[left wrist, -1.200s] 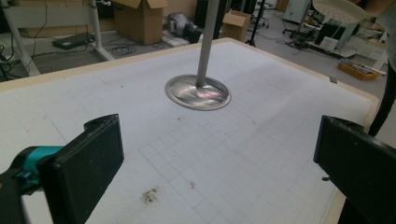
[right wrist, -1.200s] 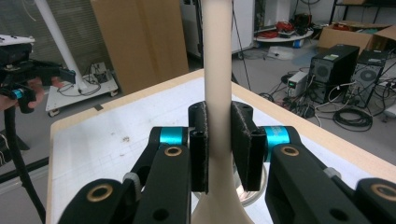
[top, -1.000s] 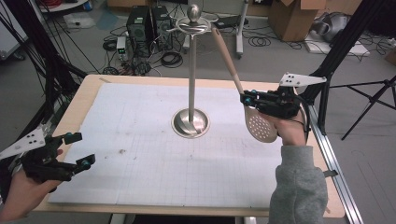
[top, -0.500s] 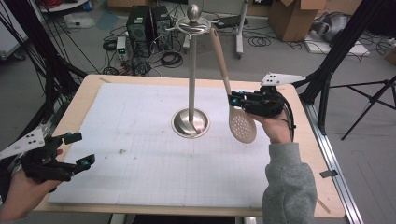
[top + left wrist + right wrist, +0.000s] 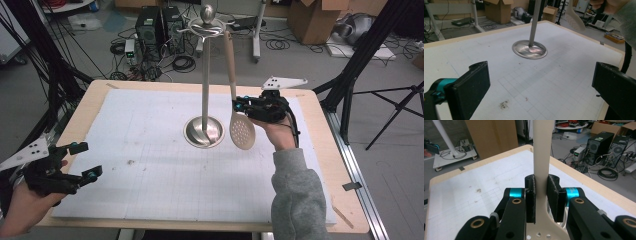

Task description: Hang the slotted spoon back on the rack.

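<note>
A metal utensil stand [image 5: 204, 131] rises from its round base in the middle of the white mat, with a ring of hooks [image 5: 208, 27] at its top. A beige slotted spoon [image 5: 242, 132] hangs almost upright just right of the pole, its handle end up at the hooks; whether it is hooked on I cannot tell. My right gripper [image 5: 239, 106] is shut on the spoon's handle [image 5: 541, 162] just above the head, and the pads [image 5: 553, 192] press on both sides. My left gripper [image 5: 87, 159] hovers at the near left corner, open and holding nothing. The stand's base [image 5: 530, 49] lies ahead of it.
A white grid mat [image 5: 150, 165] covers the wooden table [image 5: 90, 102]. Computer towers [image 5: 160, 25], cables and cardboard boxes [image 5: 312, 17] sit on the floor beyond the far edge. Black tripod legs [image 5: 360, 60] stand at the right.
My right gripper has carried the spoon left toward the stand, and the spoon has swung from slanted to almost upright. The left gripper has stayed put.
</note>
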